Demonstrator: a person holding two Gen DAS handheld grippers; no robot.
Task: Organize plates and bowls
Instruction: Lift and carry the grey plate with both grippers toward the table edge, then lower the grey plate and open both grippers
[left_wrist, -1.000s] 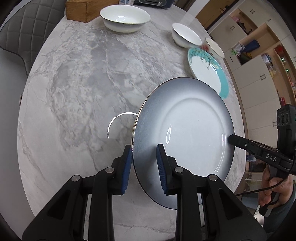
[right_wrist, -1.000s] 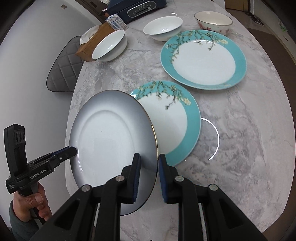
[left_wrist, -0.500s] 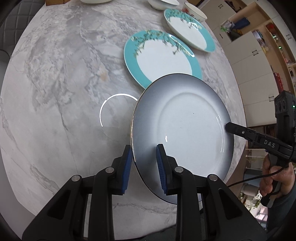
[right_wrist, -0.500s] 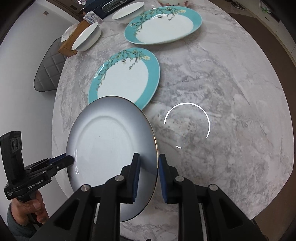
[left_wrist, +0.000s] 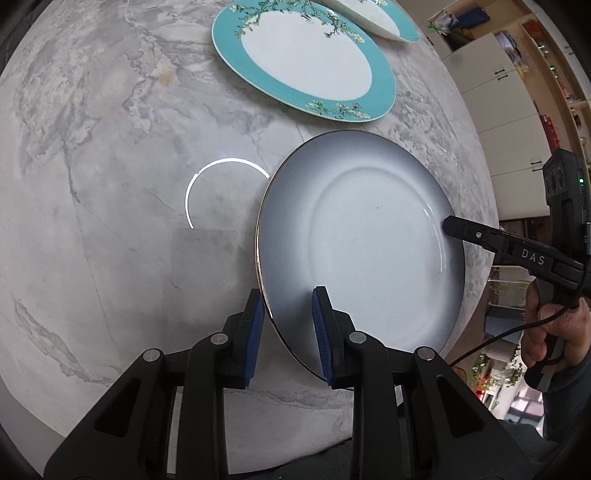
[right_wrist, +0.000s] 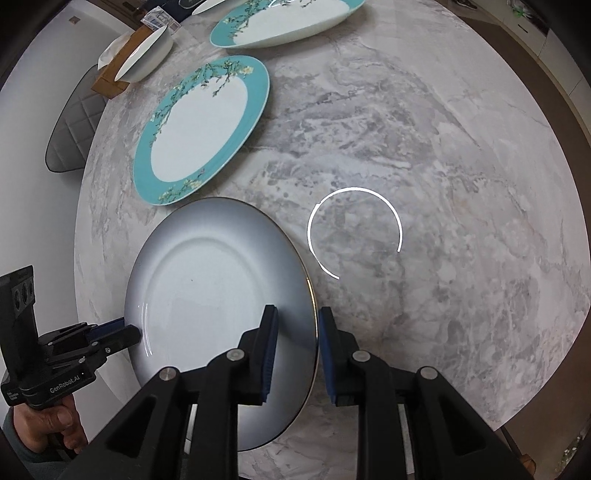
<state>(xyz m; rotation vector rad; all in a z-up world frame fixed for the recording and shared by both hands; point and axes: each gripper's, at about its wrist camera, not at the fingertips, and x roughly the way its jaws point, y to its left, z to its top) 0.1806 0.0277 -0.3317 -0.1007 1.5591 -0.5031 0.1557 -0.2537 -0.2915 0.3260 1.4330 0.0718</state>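
A grey-to-white plate with a gold rim (left_wrist: 369, 240) is held between both grippers above the near edge of the marble table (left_wrist: 110, 166). My left gripper (left_wrist: 286, 314) is shut on its left rim. My right gripper (right_wrist: 295, 332) is shut on its right rim (right_wrist: 221, 295); that gripper also shows at the right of the left wrist view (left_wrist: 448, 225). A teal-rimmed floral plate (left_wrist: 306, 59) lies flat on the table just beyond the held plate, also in the right wrist view (right_wrist: 199, 125). A second teal plate (right_wrist: 288, 22) lies farther back.
A white bowl (right_wrist: 146, 55) sits by a wooden box (right_wrist: 110, 79) at the far left edge. A grey quilted chair (right_wrist: 72, 125) stands beyond the table. Cabinets and shelves (left_wrist: 509, 92) line the room at the right.
Both grippers have carried the grey plate back toward the near table edge and lower. The teal plates now sit farther ahead and the far bowls have left the left wrist view.
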